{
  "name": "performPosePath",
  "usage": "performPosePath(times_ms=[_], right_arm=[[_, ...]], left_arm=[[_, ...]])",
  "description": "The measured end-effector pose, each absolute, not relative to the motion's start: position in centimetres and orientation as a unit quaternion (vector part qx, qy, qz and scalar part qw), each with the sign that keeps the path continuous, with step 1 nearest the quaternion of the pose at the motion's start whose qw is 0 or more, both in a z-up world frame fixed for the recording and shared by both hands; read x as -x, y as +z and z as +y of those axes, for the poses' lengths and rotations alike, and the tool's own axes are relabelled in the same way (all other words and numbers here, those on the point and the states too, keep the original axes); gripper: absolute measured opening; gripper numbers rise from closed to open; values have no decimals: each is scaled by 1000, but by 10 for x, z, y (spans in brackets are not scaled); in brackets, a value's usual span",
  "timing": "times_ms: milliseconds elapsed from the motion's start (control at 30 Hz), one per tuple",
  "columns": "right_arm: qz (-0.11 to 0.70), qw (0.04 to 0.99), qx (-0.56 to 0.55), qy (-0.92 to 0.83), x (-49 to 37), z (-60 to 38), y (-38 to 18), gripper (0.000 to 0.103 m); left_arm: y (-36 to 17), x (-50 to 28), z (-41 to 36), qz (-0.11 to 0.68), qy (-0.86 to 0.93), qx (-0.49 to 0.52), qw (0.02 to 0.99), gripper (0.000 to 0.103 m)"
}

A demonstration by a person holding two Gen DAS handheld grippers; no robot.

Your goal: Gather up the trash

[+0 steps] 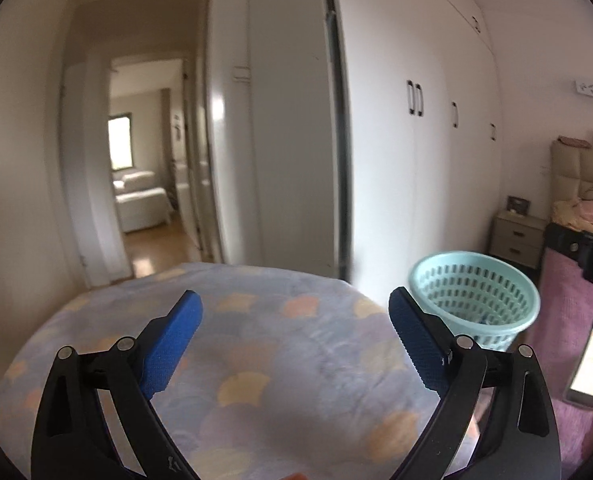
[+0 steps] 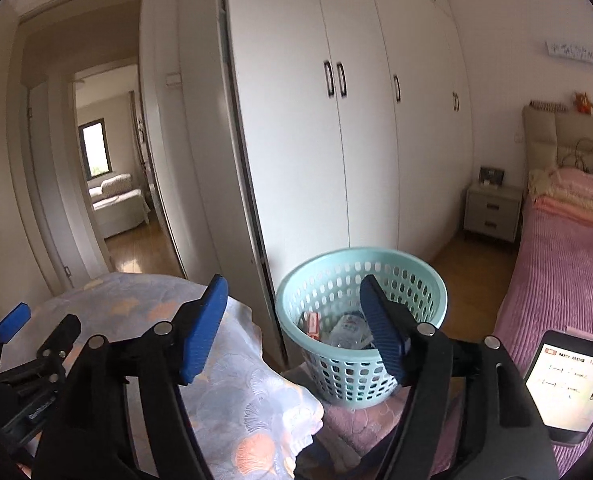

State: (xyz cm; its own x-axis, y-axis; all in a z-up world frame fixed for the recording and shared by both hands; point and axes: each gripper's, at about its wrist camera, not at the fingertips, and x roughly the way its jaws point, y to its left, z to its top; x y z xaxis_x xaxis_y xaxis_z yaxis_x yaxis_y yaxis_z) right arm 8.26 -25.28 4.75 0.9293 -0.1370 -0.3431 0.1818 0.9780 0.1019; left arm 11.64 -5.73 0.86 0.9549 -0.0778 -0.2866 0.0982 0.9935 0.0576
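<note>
Left wrist view: the left gripper is held above a table covered by a patterned cloth; its blue pads stand wide apart with nothing between them. A mint-green perforated basket stands beyond the right pad, just off the table's right edge. A lit phone shows at the right border, in front of a bed with a pink cover. White wardrobe doors fill the upper right; an open doorway leads to a further room on the left.

Right wrist view: the right gripper is likewise spread open and empty, its right pad overlapping the basket in the frame. The basket rests on a pink surface beside the cloth-covered table and holds the trash: a crumpled clear plastic bottle and a small red-and-white pack, with other pieces too indistinct to name. The left gripper appears at the lower left edge above the cloth; only one blue pad is visible there. The phone lies at the lower right, beside the bed. A nightstand stands between wardrobe and bed.
</note>
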Motion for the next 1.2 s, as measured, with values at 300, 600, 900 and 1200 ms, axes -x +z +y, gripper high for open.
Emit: performPosePath(times_ms=[300,600,900,1200], right_arm=[[135,987,-30,-85,-65,-226,32,67],[147,985,-30,-83,-75,-228,19,67],[171,983,-31,-62,-84,-231,8,67],[173,982,-39,-59,-83,-234,5,67]], left_arm=[[-13,-116,-40,168,-36,-9,985,92],[-16,-109,-43,144,15,-42,989,93],[-20,-119,-30,170,21,-19,985,93],[-20,-116,-33,167,21,-25,985,93]])
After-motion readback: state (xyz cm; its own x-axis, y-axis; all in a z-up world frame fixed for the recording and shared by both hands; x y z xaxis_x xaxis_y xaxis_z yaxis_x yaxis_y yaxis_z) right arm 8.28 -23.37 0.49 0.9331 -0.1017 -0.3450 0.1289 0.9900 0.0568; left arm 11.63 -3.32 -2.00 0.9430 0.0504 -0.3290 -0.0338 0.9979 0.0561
